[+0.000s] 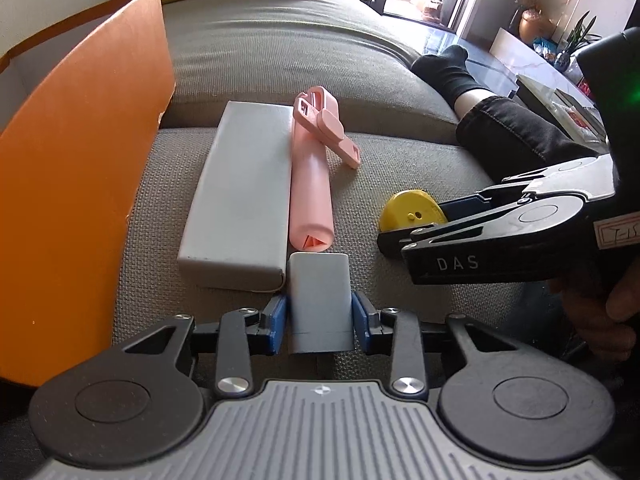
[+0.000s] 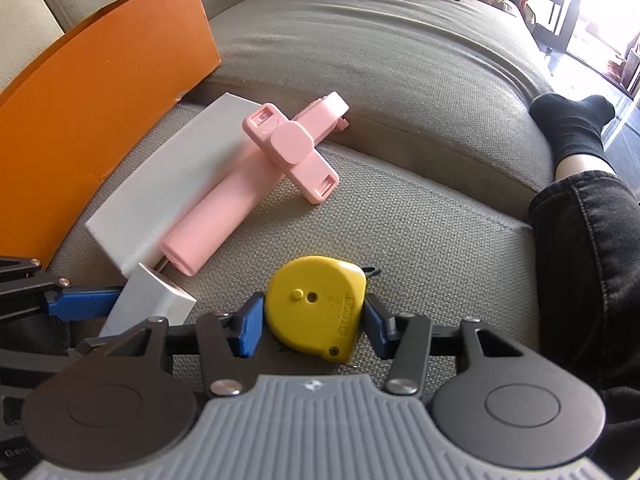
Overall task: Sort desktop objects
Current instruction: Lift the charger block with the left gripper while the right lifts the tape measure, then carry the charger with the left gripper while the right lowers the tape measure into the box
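Risk: we judge the small grey box (image 1: 319, 300) could tip or nudge the long grey box (image 1: 244, 192) it touches, if we lift it crookedly.
Second risk: the yellow tape measure (image 2: 316, 304) may twist out, being rounded.
Left gripper (image 1: 319, 316): low over the sofa cushion (image 1: 400, 184), pads clamped on the small grey box.
Right gripper (image 2: 312, 322): level, pads flanking the tape measure; we cannot tell whether both press it.
Elsewhere: pink selfie stick (image 1: 312, 184) beside the long box, orange bag (image 1: 80, 184) at left.

Left hand-held gripper (image 1: 319, 312) and right hand-held gripper (image 2: 312, 320) each clamp something.
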Tool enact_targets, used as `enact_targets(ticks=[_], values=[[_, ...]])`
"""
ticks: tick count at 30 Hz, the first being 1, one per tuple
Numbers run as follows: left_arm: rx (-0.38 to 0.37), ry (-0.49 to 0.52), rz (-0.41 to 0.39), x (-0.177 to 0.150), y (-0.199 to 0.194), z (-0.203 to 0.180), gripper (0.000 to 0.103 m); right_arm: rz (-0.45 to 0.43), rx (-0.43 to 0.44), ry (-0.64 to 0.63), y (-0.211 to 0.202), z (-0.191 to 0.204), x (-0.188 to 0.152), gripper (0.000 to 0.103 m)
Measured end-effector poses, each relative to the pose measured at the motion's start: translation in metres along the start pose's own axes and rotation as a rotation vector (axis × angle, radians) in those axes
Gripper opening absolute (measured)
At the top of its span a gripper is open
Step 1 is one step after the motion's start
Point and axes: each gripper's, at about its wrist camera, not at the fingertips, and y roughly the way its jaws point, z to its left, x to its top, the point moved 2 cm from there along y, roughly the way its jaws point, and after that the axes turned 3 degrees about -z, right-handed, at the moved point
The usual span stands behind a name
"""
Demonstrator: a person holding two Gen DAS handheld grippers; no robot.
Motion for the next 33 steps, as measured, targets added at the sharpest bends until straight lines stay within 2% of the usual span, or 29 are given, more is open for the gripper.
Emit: enact_targets(ticks=[6, 11, 16, 23, 33], values=[[-0.027, -0.022, -0.029, 0.002, -0.014, 0.003, 0.039, -0.019, 0.030, 0.002, -0.014, 0.003, 0.000, 0.054], [-0.065, -0.043, -0.083, 0.005, -0.044, 0.006, 0.039, -0.051, 0.065, -0.026, -0.035, 0.012, 0.008, 0.054], [-0.075, -0.073, -0.138, 0.007, -0.076, 0.015, 0.039, -0.091, 0.143, -0.070, -0.058, 0.031, 0.022, 0.054], [-0.025, -0.085, -0.228, 0.015, -0.123, 0.039, 0.039, -0.133, 0.263, -0.239, -0.086, 0.072, 0.047, 0.054], [0.067, -0.078, -0.290, 0.031, -0.175, 0.080, 0.039, -0.181, 0.350, -0.498, -0.115, 0.132, 0.095, 0.054]])
